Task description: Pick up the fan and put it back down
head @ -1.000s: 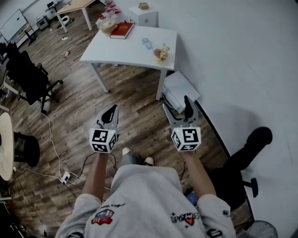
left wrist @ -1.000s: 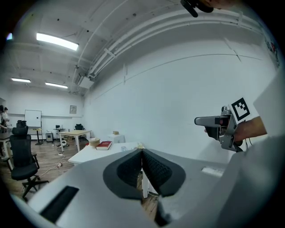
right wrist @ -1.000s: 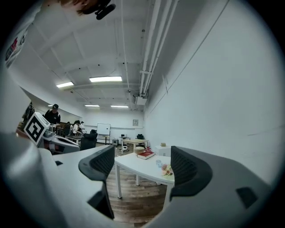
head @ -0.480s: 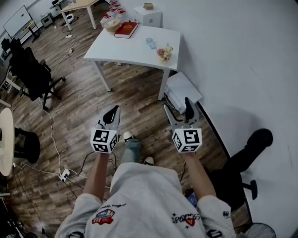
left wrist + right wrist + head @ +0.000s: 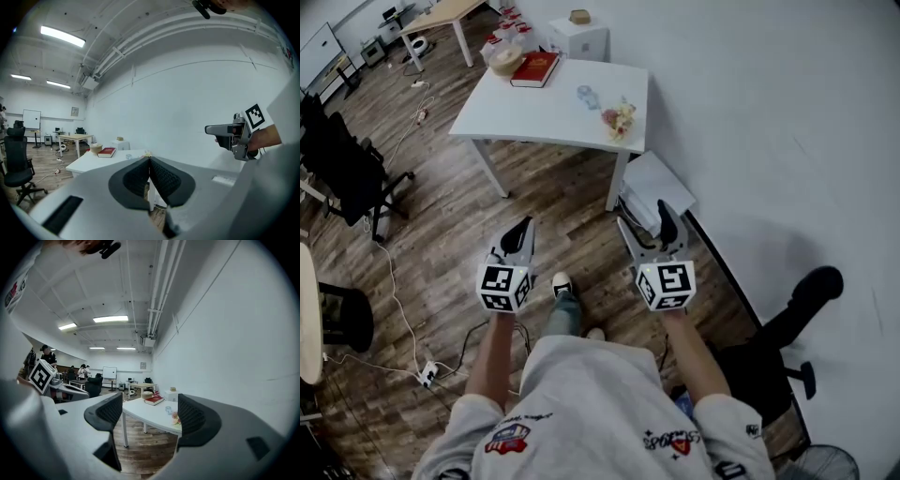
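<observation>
Two tools, both empty, say the task has not begun: the whole job of reaching, lifting and setting down is left, as I judge it.

In the head view, the left tool (image 5: 521, 228) and the right tool (image 5: 645, 220) are held out over the wooden plank floor (image 5: 441, 234). They point toward a smooth white surface (image 5: 553, 103) with a red book (image 5: 533, 68) at its far edge. What looks like the fan (image 5: 825, 463), a round wire grille cut off by the frame, seems to stand at the floor's edge by the white wall. It is behind the person's right side and well apart from both tools.

In the left gripper view, the ribbed black pads meet tip to tip with nothing between them.

In the right gripper view, the jaws stand wide, having just eased slightly inward, and only air lies between them. The pads are ridged black rubber on smooth grey plastic.
</observation>
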